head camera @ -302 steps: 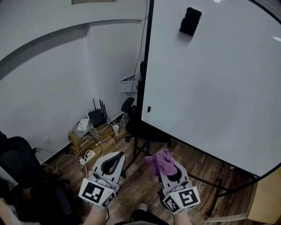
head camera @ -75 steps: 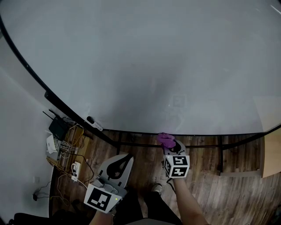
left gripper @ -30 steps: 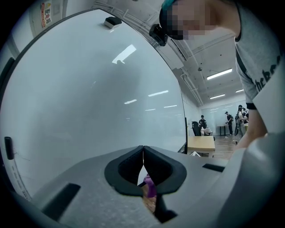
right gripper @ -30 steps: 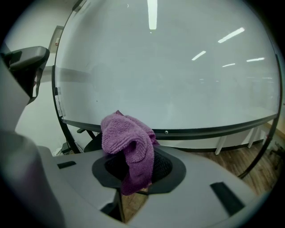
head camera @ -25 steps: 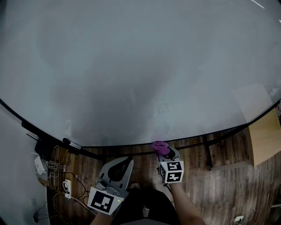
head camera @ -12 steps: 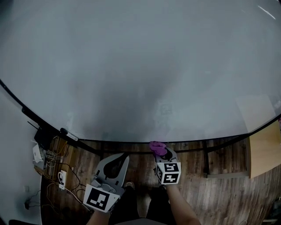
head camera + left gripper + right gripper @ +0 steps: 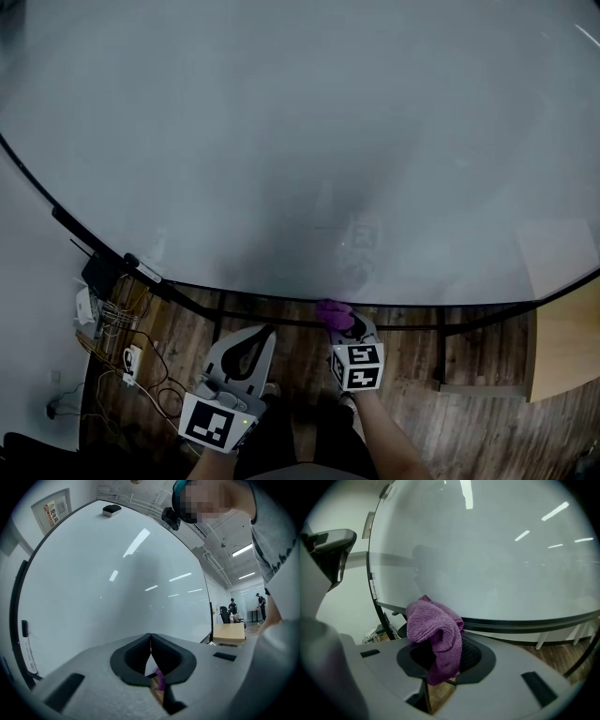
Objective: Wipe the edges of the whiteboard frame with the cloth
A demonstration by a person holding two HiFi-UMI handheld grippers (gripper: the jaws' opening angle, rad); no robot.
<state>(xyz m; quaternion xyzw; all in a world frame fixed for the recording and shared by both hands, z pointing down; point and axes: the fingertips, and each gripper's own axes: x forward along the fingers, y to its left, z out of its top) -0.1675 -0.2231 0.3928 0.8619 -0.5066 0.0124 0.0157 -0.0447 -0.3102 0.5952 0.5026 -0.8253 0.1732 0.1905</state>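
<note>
The right gripper (image 7: 343, 325) was clamped on a bunched purple cloth (image 7: 435, 633), its jaws closed around the fabric, which spilled over and above them. The cloth was held up at the dark bottom edge of the whiteboard frame (image 7: 427, 325), near the middle of the board; I could not tell whether it touched the frame. The left gripper (image 7: 246, 347) hung lower and to the left over the wooden floor (image 7: 469, 412), jaws pressed together with nothing between them. A tangle of cables (image 7: 117, 323) lay far left.

Grey left gripper (image 7: 264, 331) and right gripper (image 7: 341, 322) bear black-and-white marker cubes (image 7: 217, 424) (image 7: 359, 366).
</note>
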